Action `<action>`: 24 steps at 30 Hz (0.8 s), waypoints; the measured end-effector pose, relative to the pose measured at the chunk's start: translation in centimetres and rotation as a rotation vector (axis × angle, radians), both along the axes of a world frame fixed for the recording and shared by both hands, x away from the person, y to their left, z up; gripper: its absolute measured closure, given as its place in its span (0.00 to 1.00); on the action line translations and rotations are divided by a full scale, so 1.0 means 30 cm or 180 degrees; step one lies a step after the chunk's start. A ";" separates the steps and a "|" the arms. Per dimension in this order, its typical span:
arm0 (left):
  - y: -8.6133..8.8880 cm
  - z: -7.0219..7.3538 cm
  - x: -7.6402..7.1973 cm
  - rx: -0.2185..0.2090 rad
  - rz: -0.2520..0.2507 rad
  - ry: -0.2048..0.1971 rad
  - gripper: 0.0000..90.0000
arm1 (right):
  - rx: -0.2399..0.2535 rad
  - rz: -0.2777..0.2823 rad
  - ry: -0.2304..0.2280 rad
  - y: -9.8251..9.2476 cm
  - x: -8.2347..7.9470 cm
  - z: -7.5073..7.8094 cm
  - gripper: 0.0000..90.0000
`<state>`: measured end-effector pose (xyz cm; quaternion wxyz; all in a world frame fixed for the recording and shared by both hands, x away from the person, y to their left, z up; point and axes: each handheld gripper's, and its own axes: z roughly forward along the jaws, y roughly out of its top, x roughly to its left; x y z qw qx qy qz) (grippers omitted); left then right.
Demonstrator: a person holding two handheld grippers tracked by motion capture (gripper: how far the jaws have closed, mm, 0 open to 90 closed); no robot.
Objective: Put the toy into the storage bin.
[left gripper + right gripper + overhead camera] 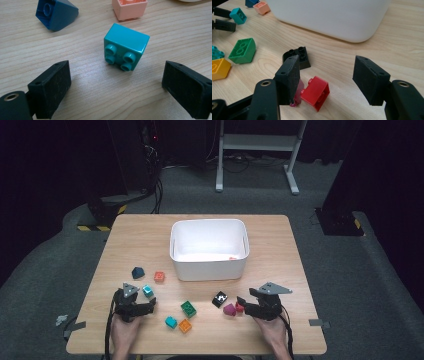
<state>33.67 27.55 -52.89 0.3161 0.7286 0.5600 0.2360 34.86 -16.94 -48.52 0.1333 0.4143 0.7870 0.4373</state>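
Observation:
My left gripper [149,299] [117,87] rests low on the table at the front left, jaws open. A teal brick [148,291] [126,46] lies on its side just ahead of them, studs facing the camera, untouched. At the front right my right gripper [241,306] [329,75] is open and close above the wood. A small red brick [239,307] [315,92] lies on the table in its gap, nearer the left jaw, and the pads do not press on it. A magenta piece [229,309] [298,93] sits partly hidden behind that left jaw.
A white bin [209,270] [332,17] stands mid-table. Loose bricks lie in front of it: black [219,298] [299,56], green [188,308] [242,51], a second teal [171,322], yellow-orange [185,325] [219,68], dark blue sloped [138,272] [57,13], salmon-orange [159,276] [130,8].

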 end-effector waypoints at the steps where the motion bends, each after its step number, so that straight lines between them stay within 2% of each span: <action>1: 0.000 0.000 0.000 -0.0001 0.0000 0.0001 0.10 | 0.0008 0.0007 0.0017 0.001 -0.002 -0.005 0.43; 24: 0.003 0.001 -0.001 0.0015 -0.0010 0.0008 0.11 | -0.0184 0.0056 0.0122 0.033 0.000 -0.075 0.45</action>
